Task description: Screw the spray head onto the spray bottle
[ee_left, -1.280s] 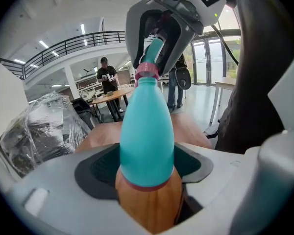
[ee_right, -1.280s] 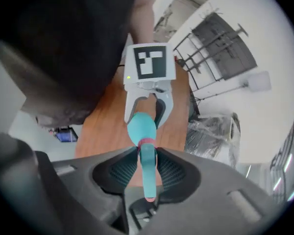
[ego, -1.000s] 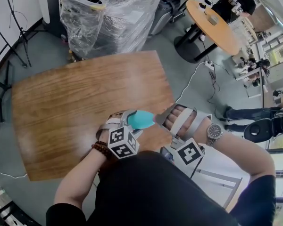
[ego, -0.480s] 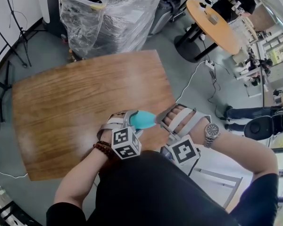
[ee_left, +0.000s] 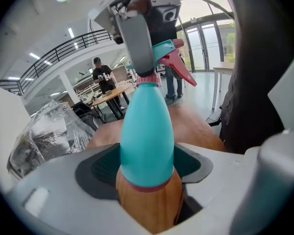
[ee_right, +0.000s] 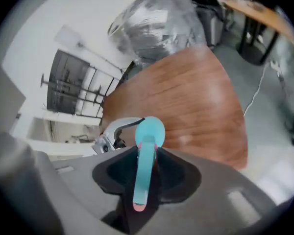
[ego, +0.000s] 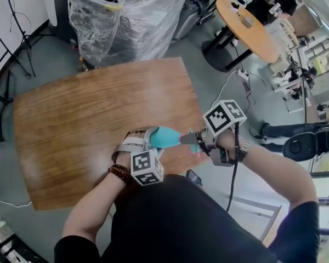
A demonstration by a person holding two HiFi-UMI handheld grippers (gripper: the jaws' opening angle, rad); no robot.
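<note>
Partly hidden: spray head (ee_right: 143, 180) in right gripper (ee_right: 147, 153)

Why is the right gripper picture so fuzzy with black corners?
Right gripper view: soft all over, even the spray head, and its wide round lens leaves dark corners. Left gripper view: spray bottle sharp, balcony railing bowed. Head view: glare on the table.

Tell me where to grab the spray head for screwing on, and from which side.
Clamp the spray head across its narrow flat sides, coming end-on along the axis of the bottle, opposite the left gripper. The head is slim there and in line with the neck, so a wrist roll should turn it.
</note>
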